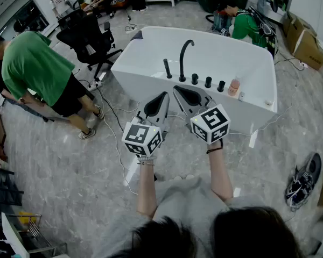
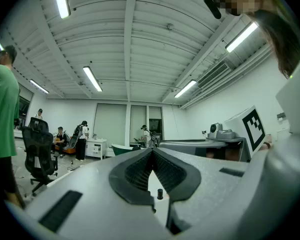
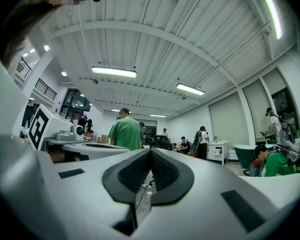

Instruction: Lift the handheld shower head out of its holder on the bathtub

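Slim black shower head [image 1: 167, 68] stands upright on white bathtub [image 1: 130, 74] rim.

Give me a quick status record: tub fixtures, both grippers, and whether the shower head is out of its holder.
bathtub: white, in front of both grippers
handheld shower head: upright in its holder on the near rim, left of the spout
knobs: three, black, right of the spout
bottle: pinkish, on the rim right of the knobs
left gripper: shut, empty
right gripper: shut, empty
lift: not yet done
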### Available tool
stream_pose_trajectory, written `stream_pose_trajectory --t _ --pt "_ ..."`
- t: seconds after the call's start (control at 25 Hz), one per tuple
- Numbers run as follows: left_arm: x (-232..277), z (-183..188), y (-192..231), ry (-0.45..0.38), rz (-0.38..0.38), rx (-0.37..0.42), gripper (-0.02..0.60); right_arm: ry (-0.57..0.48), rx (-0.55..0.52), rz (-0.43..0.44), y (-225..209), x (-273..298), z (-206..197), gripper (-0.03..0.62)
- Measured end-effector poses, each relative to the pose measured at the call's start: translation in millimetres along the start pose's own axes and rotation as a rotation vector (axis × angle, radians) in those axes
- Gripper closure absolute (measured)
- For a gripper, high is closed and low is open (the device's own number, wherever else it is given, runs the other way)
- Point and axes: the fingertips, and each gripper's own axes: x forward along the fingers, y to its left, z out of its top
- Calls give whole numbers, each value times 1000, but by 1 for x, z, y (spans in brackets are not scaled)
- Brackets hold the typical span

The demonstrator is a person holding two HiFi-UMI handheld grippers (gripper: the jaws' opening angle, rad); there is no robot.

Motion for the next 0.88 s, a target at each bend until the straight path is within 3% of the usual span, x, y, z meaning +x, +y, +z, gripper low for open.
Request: stream_pose_trajectory --t 0.52,0.88 --pt "4 -11 -19 12 11 -36 577 -7 45 -12 -13 -19 -5 592" --pt "5 -26 -1 44 47 -57 577 20 80 -6 -22 -4 -22 594"
